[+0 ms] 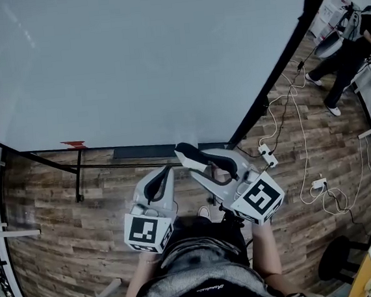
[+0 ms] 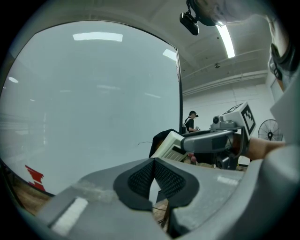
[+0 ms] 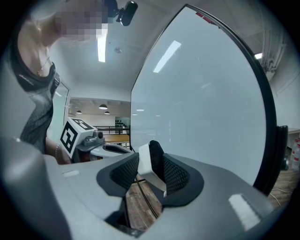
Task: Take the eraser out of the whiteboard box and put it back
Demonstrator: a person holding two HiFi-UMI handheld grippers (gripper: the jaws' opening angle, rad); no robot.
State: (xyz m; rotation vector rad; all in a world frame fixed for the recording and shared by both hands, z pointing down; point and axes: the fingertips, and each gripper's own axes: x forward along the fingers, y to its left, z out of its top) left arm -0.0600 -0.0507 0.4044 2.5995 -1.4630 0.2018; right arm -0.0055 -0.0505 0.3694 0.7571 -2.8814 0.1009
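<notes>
White-and-black eraser (image 3: 146,164) is clamped in the right gripper (image 3: 150,174), pads pressing on both its sides, out in front of the whiteboard (image 1: 132,65) by its lower edge. Left gripper (image 2: 153,177) has jaws together, nothing in them (it sits beside the right one).

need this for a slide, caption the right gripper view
Right tongs clamp the white-and-black eraser in front of the whiteboard.
</notes>
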